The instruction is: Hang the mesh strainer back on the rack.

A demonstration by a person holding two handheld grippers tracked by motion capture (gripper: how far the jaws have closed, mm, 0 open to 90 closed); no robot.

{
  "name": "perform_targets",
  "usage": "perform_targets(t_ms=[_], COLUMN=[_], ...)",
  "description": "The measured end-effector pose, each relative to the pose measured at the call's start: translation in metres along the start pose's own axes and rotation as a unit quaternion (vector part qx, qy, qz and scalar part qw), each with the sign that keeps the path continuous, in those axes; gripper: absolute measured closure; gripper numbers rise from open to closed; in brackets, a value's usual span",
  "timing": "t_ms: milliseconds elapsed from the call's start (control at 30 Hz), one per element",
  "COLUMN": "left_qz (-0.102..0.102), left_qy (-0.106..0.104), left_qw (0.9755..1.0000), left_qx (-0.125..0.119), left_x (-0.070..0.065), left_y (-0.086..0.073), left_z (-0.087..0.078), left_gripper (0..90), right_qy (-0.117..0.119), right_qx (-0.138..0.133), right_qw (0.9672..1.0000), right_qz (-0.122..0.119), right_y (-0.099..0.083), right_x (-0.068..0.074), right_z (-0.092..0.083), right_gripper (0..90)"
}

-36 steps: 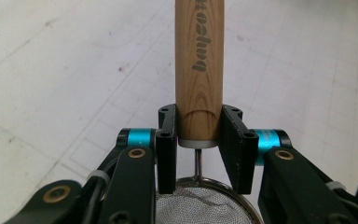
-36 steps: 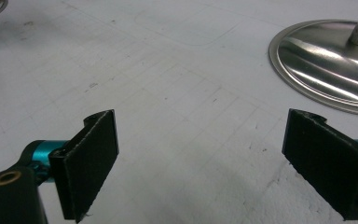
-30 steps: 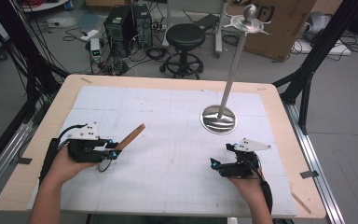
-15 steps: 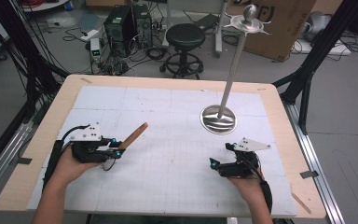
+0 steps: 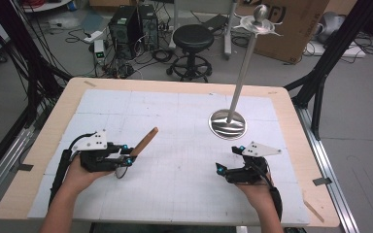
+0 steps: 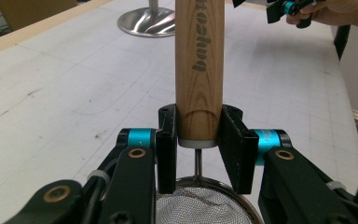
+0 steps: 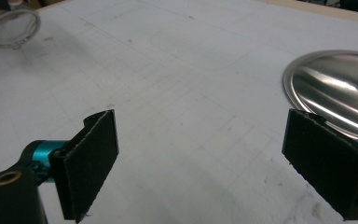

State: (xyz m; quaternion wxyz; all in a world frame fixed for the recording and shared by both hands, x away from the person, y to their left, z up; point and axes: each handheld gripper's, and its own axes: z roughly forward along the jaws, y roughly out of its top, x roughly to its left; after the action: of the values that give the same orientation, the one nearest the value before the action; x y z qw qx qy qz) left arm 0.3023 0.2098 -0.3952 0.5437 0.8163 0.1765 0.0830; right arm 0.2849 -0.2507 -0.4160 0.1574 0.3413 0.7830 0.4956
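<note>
Seen from above, the left gripper (image 5: 126, 160) has its fingers clamped on the wooden handle (image 6: 199, 70) of a small mesh strainer (image 6: 200, 207), held over the worktop's (image 5: 175, 194) left side. The right gripper (image 5: 219, 168), fingers spread wide and empty, sits near the metal stand's round base (image 5: 228, 123).

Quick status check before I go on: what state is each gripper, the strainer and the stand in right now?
Left gripper: shut on the strainer's wooden handle, held above the table.
Strainer: gripped at the handle's lower end, mesh bowl toward the hand, handle pointing away from the person.
Right gripper: open, jaws wide apart, nothing between them.
Stand: upright on its round base on the table, untouched; nothing visibly hanging from its top.
</note>
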Motion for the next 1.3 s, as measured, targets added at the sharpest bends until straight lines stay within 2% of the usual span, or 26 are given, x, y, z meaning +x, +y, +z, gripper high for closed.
perform_targets(t_ms=[100, 233, 367, 433, 533, 633, 767, 867, 900, 933, 967, 1067, 1133, 1167, 1300], left_qz=[0.000, 0.000, -0.001, 0.003, 0.009, 0.012, 0.022, 0.021, 0.022, 0.019, 0.020, 0.020, 0.020, 0.020, 0.023], left_qy=[-0.003, -0.008, -0.021, -0.027, -0.032, -0.035, -0.046, -0.049, -0.048, -0.049, -0.051, -0.052, -0.055, -0.056, -0.064], left_qw=[1.0000, 0.9998, 0.9992, 0.9991, 0.9990, 0.9987, 0.9977, 0.9976, 0.9977, 0.9976, 0.9975, 0.9973, 0.9971, 0.9970, 0.9964], left_qx=[-0.008, -0.019, -0.034, -0.032, -0.028, -0.034, -0.044, -0.045, -0.043, -0.045, -0.046, -0.048, -0.049, -0.049, -0.051], left_x=[-0.001, -0.001, -0.001, -0.002, -0.004, -0.005, -0.008, -0.010, -0.010, -0.010, -0.010, -0.010, -0.011, -0.011, -0.014], left_y=[0.001, 0.004, 0.010, 0.013, 0.018, 0.024, 0.029, 0.033, 0.033, 0.034, 0.035, 0.038, 0.040, 0.041, 0.044], left_z=[0.003, 0.005, 0.011, 0.015, 0.022, 0.028, 0.037, 0.044, 0.046, 0.047, 0.049, 0.052, 0.054, 0.055, 0.061], left_gripper=[69.1, 69.1, 69.1, 69.1, 69.1, 69.1, 69.1, 69.1, 69.1, 69.1, 69.1, 69.1, 69.1, 69.1, 69.1], right_qy=[-0.003, 0.005, 0.016, 0.030, 0.039, 0.045, 0.072, 0.078, 0.081, 0.088, 0.098, 0.103, 0.120, 0.120, 0.140], right_qx=[-0.001, -0.009, -0.023, -0.035, -0.039, -0.048, -0.077, -0.083, -0.083, -0.086, -0.092, -0.094, -0.102, -0.102, -0.111], right_qw=[1.0000, 0.9999, 0.9996, 0.9989, 0.9984, 0.9978, 0.9942, 0.9933, 0.9931, 0.9922, 0.9908, 0.9900, 0.9872, 0.9872, 0.9835], right_qz=[-0.002, -0.006, -0.005, -0.008, -0.009, -0.011, -0.020, -0.019, -0.020, -0.022, -0.021, -0.023, -0.022, -0.022, -0.025], right_y=[0.005, 0.012, 0.019, 0.025, 0.030, 0.038, 0.050, 0.054, 0.056, 0.058, 0.060, 0.063, 0.067, 0.067, 0.072], right_x=[0.003, 0.005, 0.006, 0.007, 0.009, 0.011, 0.015, 0.016, 0.016, 0.016, 0.017, 0.017, 0.019, 0.019, 0.022], right_z=[0.001, 0.002, 0.003, 0.004, 0.004, 0.005, 0.005, 0.006, 0.006, 0.006, 0.006, 0.007, 0.010, 0.010, 0.014], right_gripper=[9.3, 9.2, 9.3, 9.2, 9.2, 9.2, 9.3, 10.0, 15.8, 17.4, 17.4, 17.7, 18.4, 18.4, 20.4])
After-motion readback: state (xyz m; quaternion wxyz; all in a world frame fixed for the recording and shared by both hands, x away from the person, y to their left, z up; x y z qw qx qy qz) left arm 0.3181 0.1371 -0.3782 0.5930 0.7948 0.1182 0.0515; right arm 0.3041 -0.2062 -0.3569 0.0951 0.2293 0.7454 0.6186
